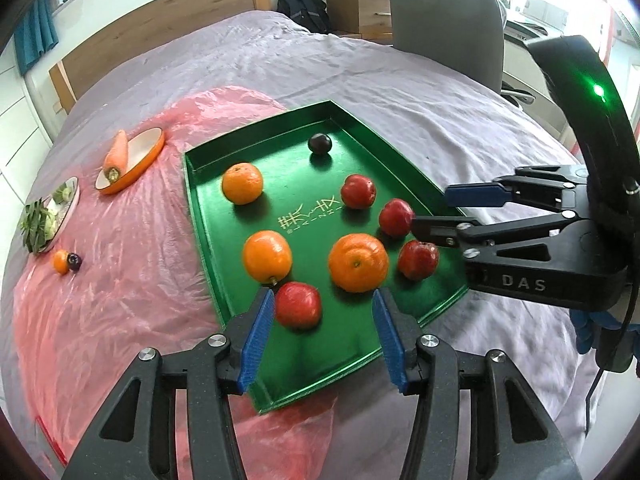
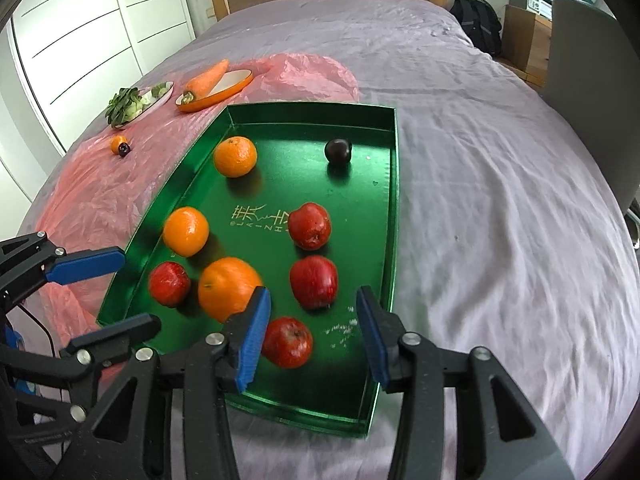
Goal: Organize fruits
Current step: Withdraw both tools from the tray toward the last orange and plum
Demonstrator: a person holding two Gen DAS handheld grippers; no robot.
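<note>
two grippers [image 1: 323, 314] [image 2: 313, 322] spread wide — green tray [image 2: 394, 184] on purple bedsheet [image 2: 500, 200], bedrm.

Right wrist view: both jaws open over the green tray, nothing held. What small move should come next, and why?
Probably lower the right gripper a little and shift it left over the red apple nearest it. Its jaws stand open and empty, and that apple lies loose in the green tray, just inside the left jaw, clear of the big orange.

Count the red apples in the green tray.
4. One red apple sits right of the tray's gold lettering, one just nearer, one nearest the right hand-held gripper, one by the tray's left wall. None appear hidden.
</note>
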